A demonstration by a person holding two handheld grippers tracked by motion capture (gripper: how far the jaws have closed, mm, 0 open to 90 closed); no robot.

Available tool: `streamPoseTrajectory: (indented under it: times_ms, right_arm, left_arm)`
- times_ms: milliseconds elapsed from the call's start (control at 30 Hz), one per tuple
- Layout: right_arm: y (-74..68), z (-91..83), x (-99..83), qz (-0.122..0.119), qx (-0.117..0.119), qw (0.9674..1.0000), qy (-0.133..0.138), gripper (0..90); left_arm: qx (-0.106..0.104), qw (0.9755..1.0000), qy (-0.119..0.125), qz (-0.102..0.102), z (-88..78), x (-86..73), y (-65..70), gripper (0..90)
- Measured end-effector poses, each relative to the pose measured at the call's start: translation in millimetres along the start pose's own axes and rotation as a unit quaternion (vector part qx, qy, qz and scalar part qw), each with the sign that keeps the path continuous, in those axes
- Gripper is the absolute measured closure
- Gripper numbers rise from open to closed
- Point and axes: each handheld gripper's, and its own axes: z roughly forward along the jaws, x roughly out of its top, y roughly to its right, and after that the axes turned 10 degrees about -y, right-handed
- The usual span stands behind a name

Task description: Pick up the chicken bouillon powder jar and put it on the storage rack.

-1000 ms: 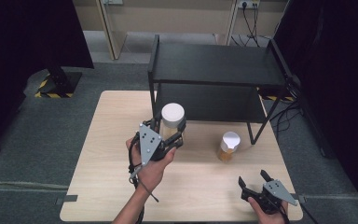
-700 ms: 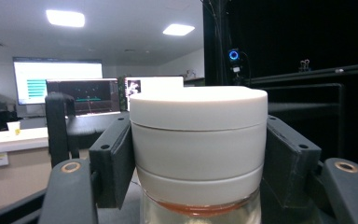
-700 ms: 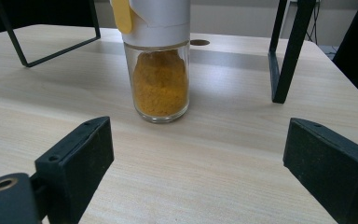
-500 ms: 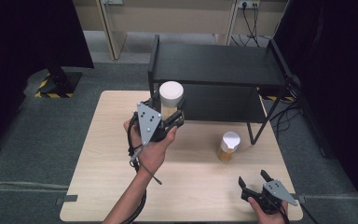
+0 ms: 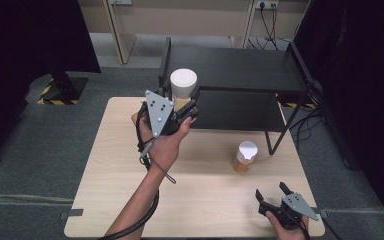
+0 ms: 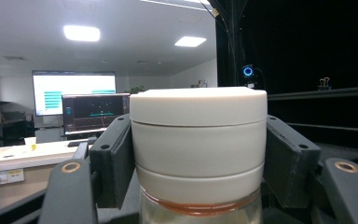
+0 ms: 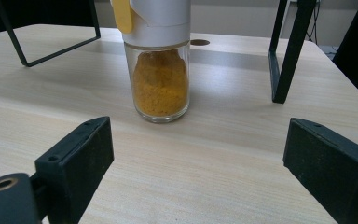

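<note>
A glass jar with a wide white lid (image 5: 183, 86) hangs in the air in front of the black shelf, upright. My left gripper (image 5: 186, 107) is shut on it, its pads pressing both sides just under the lid (image 6: 198, 135). A second spice jar (image 5: 244, 156), white-capped and filled with orange powder (image 7: 161, 79), stands on the wooden table right of centre. My right gripper (image 5: 275, 196) rests near the table's front right corner, jaws wide open and nothing between them, facing that jar from a short way off.
A black metal shelf (image 5: 240, 67) stands across the far half of the table, with thin legs (image 7: 286, 51) reaching down to the tabletop (image 5: 110, 165). Cables trail from both grippers toward the front edge.
My left gripper has lifted the white-lidded jar upward and a little farther toward the shelf. The right gripper and the orange-powder jar have stayed put.
</note>
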Motion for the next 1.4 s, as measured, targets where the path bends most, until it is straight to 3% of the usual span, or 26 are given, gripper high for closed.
streamPoseTrajectory:
  times_ms: [467, 900, 1267, 1400]
  right_arm:
    - [0.2, 0.1, 0.4, -0.002, 0.001, 1.0, -0.001, 8.7]
    - [0.1, 0.3, 0.5, -0.006, 0.002, 1.0, -0.001, 8.7]
    - [0.5, 0.2, -0.1, -0.003, 0.004, 1.0, 0.0, 8.7]
    - [0.5, 0.3, -0.2, -0.005, 0.004, 1.0, 0.001, 8.7]
  left_arm:
    - [0.004, 1.0, -0.001, -0.001, 21.2, 23.2, 1.1, 33.8]
    - [0.023, 0.9997, -0.009, -0.003, 44.3, 44.3, -3.5, 33.8]
    - [0.046, 0.9986, -0.022, -0.009, 64.8, 50.0, -9.3, 33.8]
    - [0.048, 0.9985, -0.025, -0.003, 70.4, 51.5, -9.1, 33.8]
